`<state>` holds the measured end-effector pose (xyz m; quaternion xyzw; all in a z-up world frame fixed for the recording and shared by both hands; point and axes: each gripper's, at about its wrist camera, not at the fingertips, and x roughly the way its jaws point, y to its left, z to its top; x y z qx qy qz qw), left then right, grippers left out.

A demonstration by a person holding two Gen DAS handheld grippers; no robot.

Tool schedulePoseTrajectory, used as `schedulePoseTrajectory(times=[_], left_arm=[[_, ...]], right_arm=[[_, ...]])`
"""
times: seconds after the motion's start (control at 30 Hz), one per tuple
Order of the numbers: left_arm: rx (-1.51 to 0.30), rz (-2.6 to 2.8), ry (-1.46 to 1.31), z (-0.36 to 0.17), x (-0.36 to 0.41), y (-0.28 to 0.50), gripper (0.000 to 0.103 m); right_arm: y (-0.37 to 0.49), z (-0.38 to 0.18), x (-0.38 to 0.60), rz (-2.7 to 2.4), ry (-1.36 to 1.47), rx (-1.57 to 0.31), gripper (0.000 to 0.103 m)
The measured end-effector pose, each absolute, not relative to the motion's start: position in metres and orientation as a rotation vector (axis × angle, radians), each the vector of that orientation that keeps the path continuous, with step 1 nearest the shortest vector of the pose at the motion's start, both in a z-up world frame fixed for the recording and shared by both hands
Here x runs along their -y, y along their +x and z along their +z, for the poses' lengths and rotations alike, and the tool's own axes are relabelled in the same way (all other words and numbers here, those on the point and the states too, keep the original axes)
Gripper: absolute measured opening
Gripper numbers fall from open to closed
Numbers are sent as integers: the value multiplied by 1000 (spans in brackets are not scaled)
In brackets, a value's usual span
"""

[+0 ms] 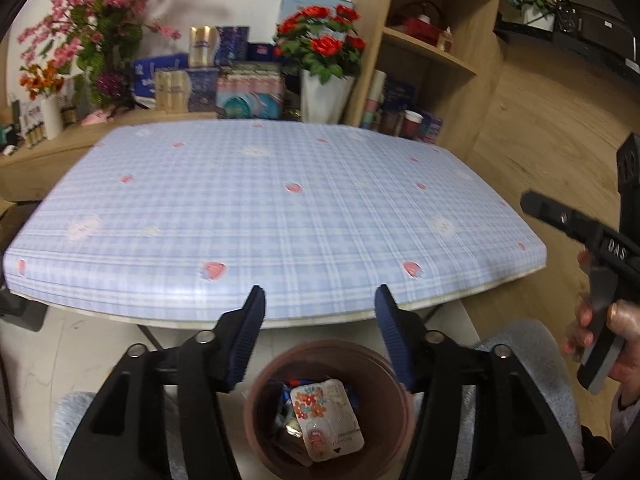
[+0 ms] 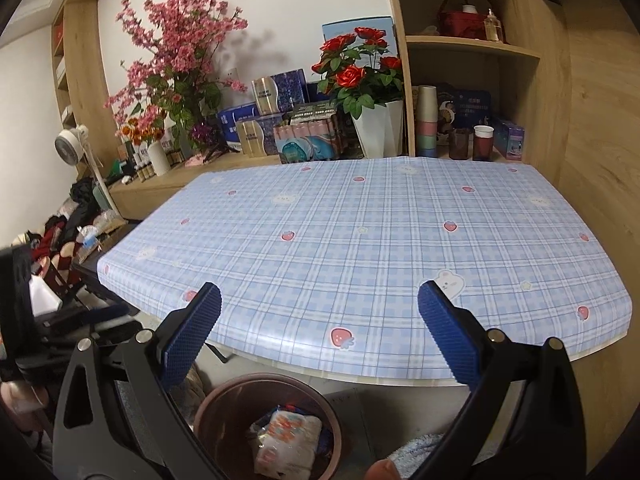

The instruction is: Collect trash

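Left wrist view: left gripper point(image 1: 320, 294) held over the brown bin point(image 1: 329, 412), blue-padded fingers point(image 1: 250, 338) spread well apart with nothing between them. Just below and between the fingers, inside the bin, a white floral packet point(image 1: 326, 420) lying on top of darker wrappers point(image 1: 285, 416), touching neither pad. Beyond the fingertips, the near edge of a table under a blue checked cloth point(image 1: 276, 200) printed with strawberries, its surface blurred. Past the far edge, red roses in a white pot point(image 1: 324, 80), pink blossom branches point(image 1: 100, 20) to the left, stacked boxes point(image 1: 208, 80) between them. Far to the right of the right finger, the right gripper point(image 1: 576, 200) seen side-on, black, gripped by a hand point(image 1: 600, 328). Pale blue fabric point(image 1: 516, 336) beside the bin on the right.

Right wrist view: right gripper point(image 2: 320, 312) with blue pads point(image 2: 192, 336) spread wide, nothing between them, fingertips lying over the near edge of the checked cloth point(image 2: 380, 240). Below the left finger and toward the middle, the brown bin point(image 2: 224, 408) under the table edge, the floral packet point(image 2: 288, 436) on top of its contents. Ahead of the fingertips, across the table, the roses in the white pot point(image 2: 376, 80), pink blossoms point(image 2: 180, 52), boxes point(image 2: 280, 128), a wooden shelf unit point(image 2: 472, 44) with cups point(image 2: 426, 120) to the right. Left of the left finger, a small white fan point(image 2: 70, 146) and a jumble of clothes point(image 2: 68, 224); at the very left edge, part of a black device, too cut off to tell more.
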<state>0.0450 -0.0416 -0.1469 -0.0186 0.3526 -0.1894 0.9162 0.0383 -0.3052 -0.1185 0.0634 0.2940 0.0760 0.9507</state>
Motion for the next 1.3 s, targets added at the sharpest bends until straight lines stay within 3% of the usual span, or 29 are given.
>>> schedulePoseTrajectory(times=[0.2, 0.33, 0.87, 1.3], left_arm=[[-605, -327, 18, -114, 32, 43, 89], [-529, -296, 64, -88, 28, 42, 97], [-346, -191, 103, 8, -7, 34, 97], [-320, -186, 116, 21, -8, 24, 97]], right_arm=[[37, -104, 299, 156, 108, -578, 97], [36, -87, 295, 150, 94, -556, 97], [16, -14, 293, 100, 38, -441, 97], [11, -5, 288, 97, 25, -427, 97]])
